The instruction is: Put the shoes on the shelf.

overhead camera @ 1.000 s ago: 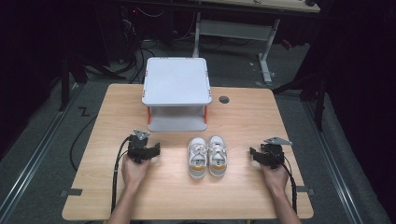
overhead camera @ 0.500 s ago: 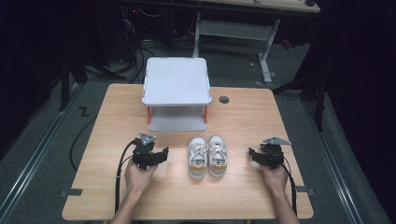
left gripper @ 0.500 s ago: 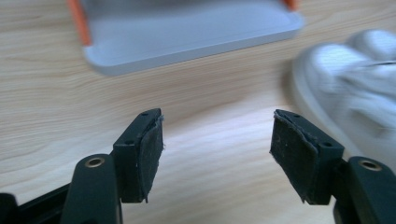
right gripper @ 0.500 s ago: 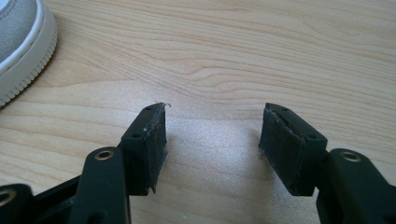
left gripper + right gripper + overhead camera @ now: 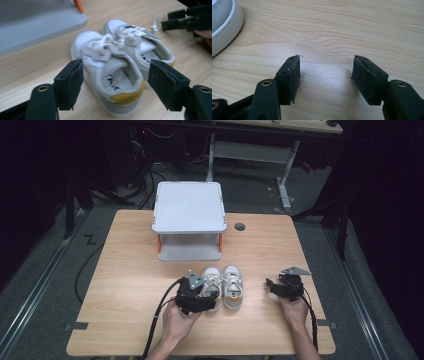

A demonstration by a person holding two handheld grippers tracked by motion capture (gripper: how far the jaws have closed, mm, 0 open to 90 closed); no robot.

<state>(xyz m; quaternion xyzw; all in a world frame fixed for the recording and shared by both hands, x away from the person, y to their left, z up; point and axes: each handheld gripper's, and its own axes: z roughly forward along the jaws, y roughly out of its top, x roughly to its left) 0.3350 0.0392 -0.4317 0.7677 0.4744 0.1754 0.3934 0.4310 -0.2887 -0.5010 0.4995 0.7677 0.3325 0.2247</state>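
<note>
Reaching for pair of small shoes (image 5: 223,286) near grey two-tier shelf (image 5: 189,220): left gripper (image 5: 115,87) wide open, heel of nearer shoe (image 5: 110,75) between pads, ungrasped. Right gripper (image 5: 325,80) open, empty, over bare table (image 5: 337,30). Next, probably: closing on heel.

Left shoe (image 5: 209,281): heel lying under the left gripper (image 5: 200,302) in the high view. Both shoes blurring in the left gripper view, insole print unreadable. Shoe (image 5: 223,22) in the right gripper view: running off the frame's top-left corner. Shelf (image 5: 37,22): cropping at the left gripper view's top edge. Person's forearms: leaving the bottom edge.
</note>
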